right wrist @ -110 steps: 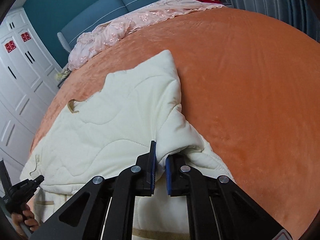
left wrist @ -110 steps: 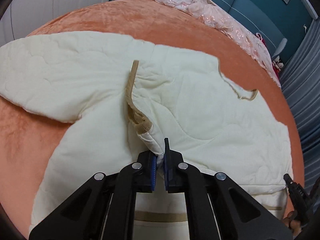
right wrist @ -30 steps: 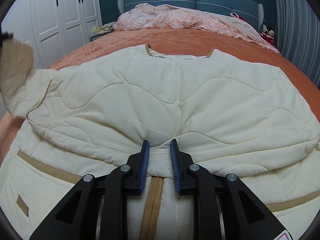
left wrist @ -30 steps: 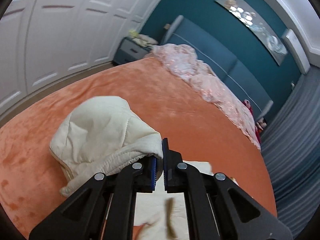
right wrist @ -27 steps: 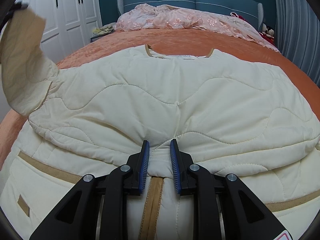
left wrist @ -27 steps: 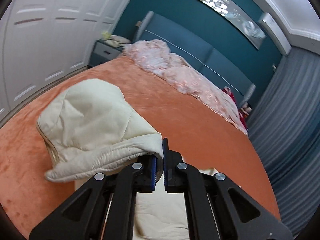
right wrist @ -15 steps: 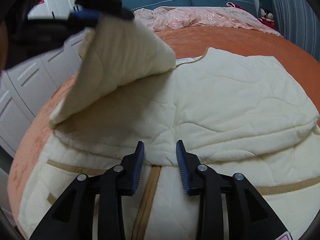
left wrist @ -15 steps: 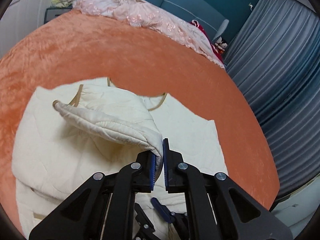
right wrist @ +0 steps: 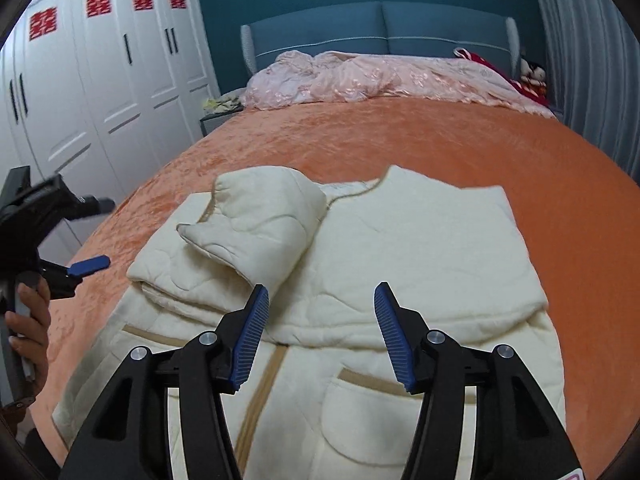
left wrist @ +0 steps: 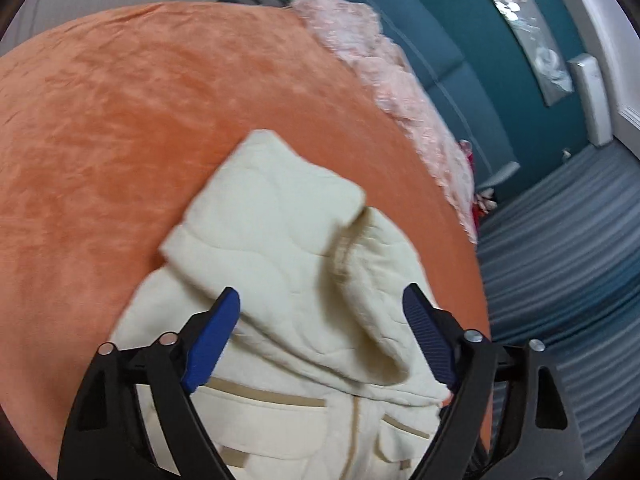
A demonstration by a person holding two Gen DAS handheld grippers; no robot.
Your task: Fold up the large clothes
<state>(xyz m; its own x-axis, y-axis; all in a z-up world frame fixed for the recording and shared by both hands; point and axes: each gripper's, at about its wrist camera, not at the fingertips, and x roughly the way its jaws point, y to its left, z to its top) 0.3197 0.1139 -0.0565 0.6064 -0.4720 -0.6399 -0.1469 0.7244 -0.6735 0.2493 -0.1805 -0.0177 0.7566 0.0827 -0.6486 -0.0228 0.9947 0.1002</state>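
You are holding both grippers above a cream quilted jacket (right wrist: 420,248) that is lying spread on the orange bedspread (right wrist: 460,136), its tan-trimmed front and pocket nearest you. Your left gripper (left wrist: 320,344) is hanging over the jacket with its blue-padded fingers (left wrist: 208,340) spread wide apart, gripping nothing; in the right wrist view it is showing at the left edge, off the jacket's side, with your left hand (right wrist: 28,328) wrapped around its handle. Your right gripper (right wrist: 320,336) is hovering over the jacket's middle, its fingers likewise parted and empty. One sleeve (right wrist: 260,216) is lying folded across the jacket's chest, its cuff end resting near the neckline. A pink quilt (right wrist: 360,76) is lying bunched at the blue headboard (right wrist: 380,28), well apart from the jacket, and white wardrobe doors (right wrist: 100,72) are standing beside the bed.
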